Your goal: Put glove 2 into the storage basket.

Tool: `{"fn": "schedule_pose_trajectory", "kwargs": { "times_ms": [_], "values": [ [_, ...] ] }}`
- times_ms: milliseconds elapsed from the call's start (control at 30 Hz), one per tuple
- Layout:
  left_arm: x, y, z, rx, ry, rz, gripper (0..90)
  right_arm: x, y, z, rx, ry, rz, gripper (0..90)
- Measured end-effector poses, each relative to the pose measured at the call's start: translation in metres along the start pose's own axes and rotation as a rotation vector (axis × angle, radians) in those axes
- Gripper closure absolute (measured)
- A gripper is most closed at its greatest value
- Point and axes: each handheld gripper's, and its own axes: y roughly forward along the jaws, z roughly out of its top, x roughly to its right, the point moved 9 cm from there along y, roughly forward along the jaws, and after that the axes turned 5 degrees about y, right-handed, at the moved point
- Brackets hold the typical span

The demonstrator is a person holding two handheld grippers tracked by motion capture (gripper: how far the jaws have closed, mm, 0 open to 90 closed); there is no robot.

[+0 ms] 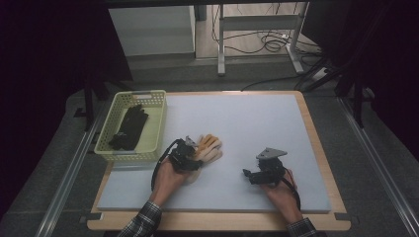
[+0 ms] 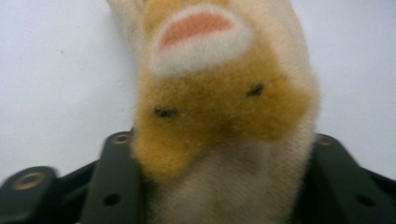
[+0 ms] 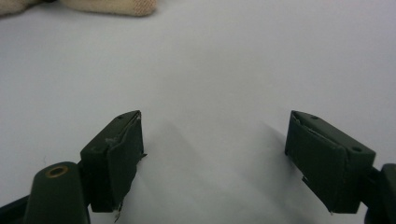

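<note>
Left gripper view: left gripper (image 2: 219, 186) jaws clamp the fuzzy glove (image 2: 219, 116), fingers toward twelve o'clock; right gripper (image 3: 215, 154) open, empty.

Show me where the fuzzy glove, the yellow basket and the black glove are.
fuzzy glove (image 2: 219, 116): left gripper view, orange patch.
yellow basket (image 1: 157, 129): high view, right wall.
black glove (image 1: 129, 127): high view, its palm.
</note>
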Motion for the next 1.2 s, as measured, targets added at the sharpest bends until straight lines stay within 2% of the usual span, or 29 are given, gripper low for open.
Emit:
{"fn": "schedule_pose_trajectory", "kwargs": {
  "times_ms": [167, 333, 500, 667, 900, 1033, 1100, 1133, 1200],
  "values": [
    [0.001, -0.002, 0.003, 0.007, 0.017, -0.013, 58.0, 0.000, 0.000, 0.000, 0.000, 0.000, 0.000, 19.0],
    [-0.003, -0.012, 0.013, 0.030, -0.002, -0.022, 57.9, 0.000, 0.000, 0.000, -0.001, 0.001, 0.000, 19.0],
    [-0.011, -0.028, 0.029, 0.051, -0.003, 0.005, 57.1, 0.000, 0.000, 0.000, -0.001, 0.002, 0.000, 19.0],
    [-0.027, -0.045, 0.043, 0.051, -0.037, 0.037, 56.4, 0.000, 0.000, 0.000, 0.000, 0.000, 0.000, 19.0],
    [-0.050, -0.065, 0.054, 0.060, -0.066, 0.070, 56.2, 0.000, 0.000, 0.000, 0.001, 0.000, 0.001, 19.0],
    [-0.064, -0.076, 0.057, 0.058, -0.082, 0.097, 56.1, 0.000, 0.000, 0.000, 0.001, -0.001, 0.001, 18.9],
    [-0.078, -0.083, 0.056, 0.058, -0.100, 0.122, 56.1, 0.000, 0.000, 0.000, 0.001, -0.002, 0.001, 19.0],
    [-0.078, -0.083, 0.056, 0.058, -0.100, 0.122, 56.1, 0.000, 0.000, 0.000, 0.001, -0.002, 0.001, 19.0],
    [-0.088, -0.088, 0.055, 0.057, -0.114, 0.139, 56.0, 0.000, 0.000, 0.000, 0.002, -0.001, 0.001, 19.0]
  ]
}}
